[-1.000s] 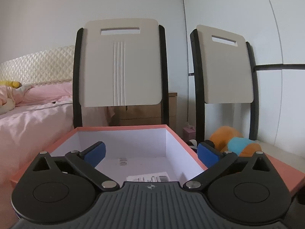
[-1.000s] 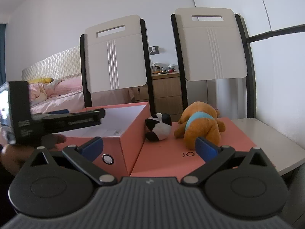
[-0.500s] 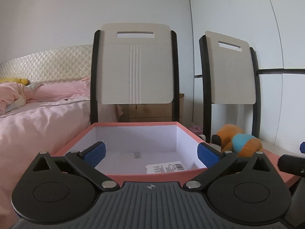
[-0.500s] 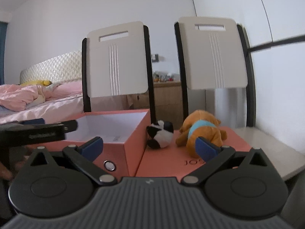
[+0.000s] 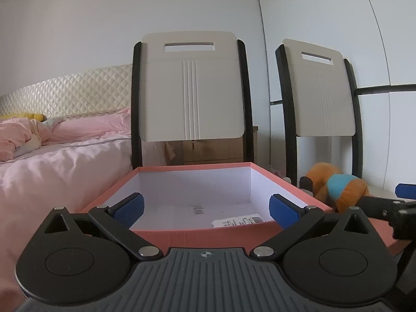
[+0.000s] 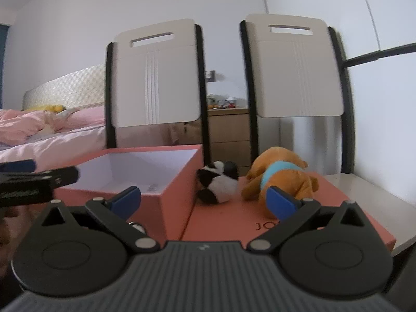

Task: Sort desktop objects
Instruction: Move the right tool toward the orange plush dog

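An open salmon-pink box (image 5: 218, 232) with a white inside holds only paper labels. It also shows in the right wrist view (image 6: 179, 189). Its flat lid (image 6: 335, 208) lies to its right. On the lid lie an orange plush dog (image 6: 283, 174) in a blue shirt and a black-and-white plush panda (image 6: 217, 184). The dog shows in the left wrist view (image 5: 335, 187). My left gripper (image 5: 205, 209) is open and empty, just in front of the box. My right gripper (image 6: 204, 200) is open and empty, short of the panda and dog.
Two white chairs with black frames (image 5: 191, 91) (image 6: 299, 70) stand behind the box and lid. A bed with pink covers (image 5: 52, 161) lies to the left. A wooden nightstand (image 6: 228, 127) stands behind. The lid rests on a white table (image 6: 371, 195) by the wall.
The left gripper has pulled back and turned left, so the whole box shows in front of it. The right gripper has moved closer to the plush toys. Both stay open.
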The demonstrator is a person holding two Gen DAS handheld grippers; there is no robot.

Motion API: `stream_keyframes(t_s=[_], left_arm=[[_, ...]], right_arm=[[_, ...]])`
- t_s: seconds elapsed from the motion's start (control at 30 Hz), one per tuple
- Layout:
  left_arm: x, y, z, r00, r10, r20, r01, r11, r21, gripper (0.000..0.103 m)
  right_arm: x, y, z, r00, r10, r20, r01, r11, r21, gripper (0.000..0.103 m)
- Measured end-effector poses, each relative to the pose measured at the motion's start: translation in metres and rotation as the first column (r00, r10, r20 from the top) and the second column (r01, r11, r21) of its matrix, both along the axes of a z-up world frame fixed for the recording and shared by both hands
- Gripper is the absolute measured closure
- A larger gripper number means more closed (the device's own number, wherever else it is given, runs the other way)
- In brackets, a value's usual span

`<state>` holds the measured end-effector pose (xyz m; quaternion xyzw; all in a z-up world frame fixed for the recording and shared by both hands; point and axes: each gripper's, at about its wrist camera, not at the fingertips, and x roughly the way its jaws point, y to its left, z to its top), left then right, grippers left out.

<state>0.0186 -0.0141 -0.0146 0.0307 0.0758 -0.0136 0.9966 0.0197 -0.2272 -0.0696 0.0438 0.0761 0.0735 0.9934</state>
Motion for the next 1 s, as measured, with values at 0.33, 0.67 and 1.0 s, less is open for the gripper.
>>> stream_keyframes(t_s=[0.33, 0.67, 1.0], left_arm=[[0.003, 0.002, -0.005, 0.999, 0.046, 0.007, -0.046, 0.999, 0.019, 0.0], [-0.004, 0.004, -0.003, 0.999, 0.034, 0.023, -0.034, 0.999, 0.003, 0.0], [-0.008, 0.003, -0.002, 0.999, 0.031, 0.036, -0.03, 1.0, -0.003, 0.0]], right_arm=[[0.014, -0.003, -0.002, 1.0, 0.005, -0.013, -0.005, 0.999, 0.053, 0.0], [0.013, 0.0, -0.004, 1.0, -0.014, -0.024, 0.014, 0.999, 0.04, 0.0], [0.009, -0.005, -0.003, 0.999, -0.045, -0.024, 0.047, 0.996, 0.073, 0.0]])
